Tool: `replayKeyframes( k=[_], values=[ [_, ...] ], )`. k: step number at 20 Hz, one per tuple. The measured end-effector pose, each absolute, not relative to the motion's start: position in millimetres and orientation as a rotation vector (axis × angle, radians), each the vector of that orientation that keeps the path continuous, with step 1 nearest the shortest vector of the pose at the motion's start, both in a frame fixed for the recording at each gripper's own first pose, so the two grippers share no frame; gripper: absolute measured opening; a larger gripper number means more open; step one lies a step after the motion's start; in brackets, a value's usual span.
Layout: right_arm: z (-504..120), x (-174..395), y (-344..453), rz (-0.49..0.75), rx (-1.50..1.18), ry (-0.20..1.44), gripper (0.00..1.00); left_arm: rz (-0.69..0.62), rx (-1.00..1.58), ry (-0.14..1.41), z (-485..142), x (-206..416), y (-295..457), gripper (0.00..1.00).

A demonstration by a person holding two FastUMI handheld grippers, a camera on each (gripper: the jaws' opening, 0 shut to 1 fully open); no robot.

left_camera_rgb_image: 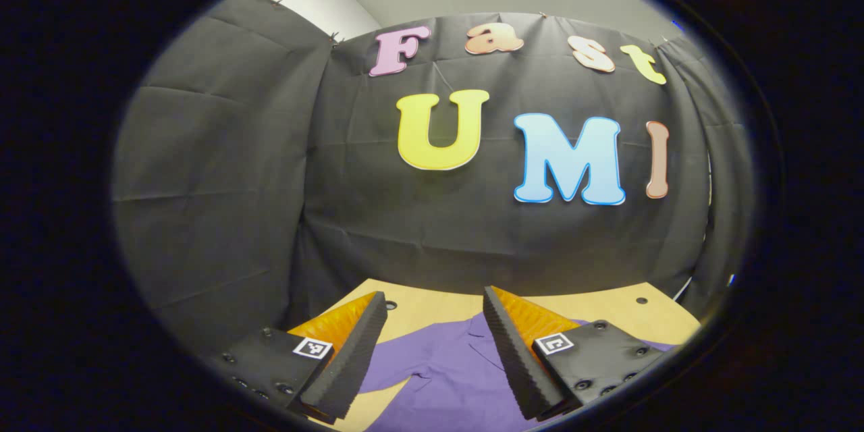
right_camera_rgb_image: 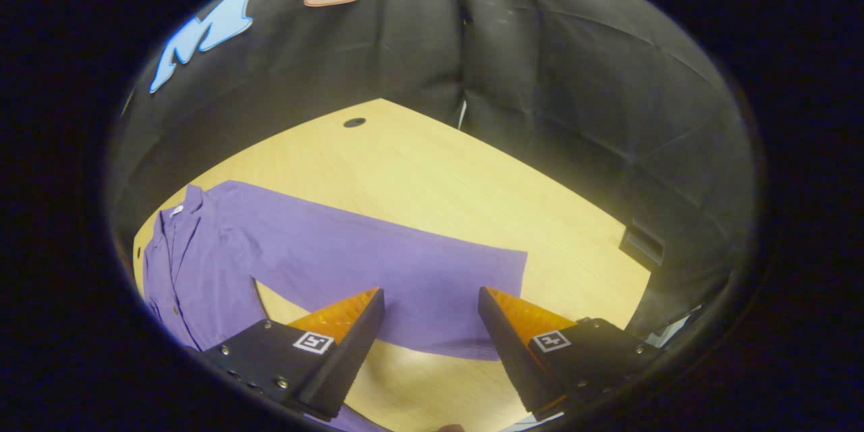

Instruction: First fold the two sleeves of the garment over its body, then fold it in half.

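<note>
1. Booth wall (left_camera_rgb_image: 223,169): I see black cloth hung in panels, creased in a grid of fold lines, pinned along the top edge. Pale ceiling above it in the left gripper view.
2. Counter (right_camera_rgb_image: 432,169): light wood-grain top, smooth, matt. I note a small dark round hole (right_camera_rgb_image: 354,122) near its far edge in the right gripper view. A dark box-like shape (right_camera_rgb_image: 642,245) sits at the counter's right edge; I cannot tell what it is.
3. Garment (right_camera_rgb_image: 202,263): purple shirt, thin woven fabric, lying flat on the counter. Collar at the far left of the right gripper view, button placket running down the body.
4. Sleeve (right_camera_rgb_image: 391,270): stretched out flat and straight from the body across the counter, cuff end squared off. Not folded over the body.
5. Left gripper (left_camera_rgb_image: 432,344): fingers wide apart, ridged inner faces, nothing between them. They hang above the shirt's body, and I see purple cloth through the gap.
6. Right gripper (right_camera_rgb_image: 430,331): fingers wide apart, holding nothing, over the sleeve near its cuff end. I cannot tell whether the tips touch the fabric.
</note>
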State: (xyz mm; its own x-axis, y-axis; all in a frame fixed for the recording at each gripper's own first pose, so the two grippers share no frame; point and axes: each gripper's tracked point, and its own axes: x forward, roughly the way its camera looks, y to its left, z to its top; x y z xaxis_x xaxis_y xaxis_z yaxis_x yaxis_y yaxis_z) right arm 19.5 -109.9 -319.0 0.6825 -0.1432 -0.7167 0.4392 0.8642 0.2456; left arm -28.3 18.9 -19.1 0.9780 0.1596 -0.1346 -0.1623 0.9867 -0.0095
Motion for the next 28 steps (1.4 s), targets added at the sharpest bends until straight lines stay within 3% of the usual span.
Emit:
replayKeyframes(
  k=[7,10,13,15,16,18,19,20,23,24,28],
  values=[
    [-339,23,-116,-0.422,0.449,0.797,0.92,0.217,0.004,0.127,-16,-34,31,0.94],
    [-345,23,-111,-0.416,0.44,0.807,0.98,0.225,0.003,0.123,-17,-35,32,0.95],
    [-344,28,-106,-0.391,0.425,0.798,0.96,0.221,-0.001,0.124,-19,-36,32,0.95],
    [-339,34,-102,-0.367,0.421,0.798,0.8,0.217,0.0,0.125,-19,-36,32,0.95],
    [-339,37,-100,-0.356,0.416,0.803,0.59,0.217,0.001,0.123,-19,-37,33,0.95],
    [-339,42,-100,-0.332,0.416,0.793,0.6,0.219,0.004,0.12,-19,-38,35,0.95],
    [-340,43,-98,-0.358,0.465,0.79,0.53,0.222,0.006,0.12,-19,-39,36,0.95],
    [-336,48,-95,-0.353,0.501,0.786,0.18,0.225,0.008,0.119,-19,-39,38,0.95],
    [-333,50,-99,-0.343,0.584,0.761,0.19,0.234,-0.002,0.122,-20,-41,40,0.95],
    [-335,60,-98,-0.332,0.616,0.765,0.03,0.236,-0.005,0.124,-21,-42,40,0.95],
    [-325,62,-103,-0.303,0.653,0.709,0.01,0.243,-0.01,0.122,-21,-44,43,0.95]
  ],
)
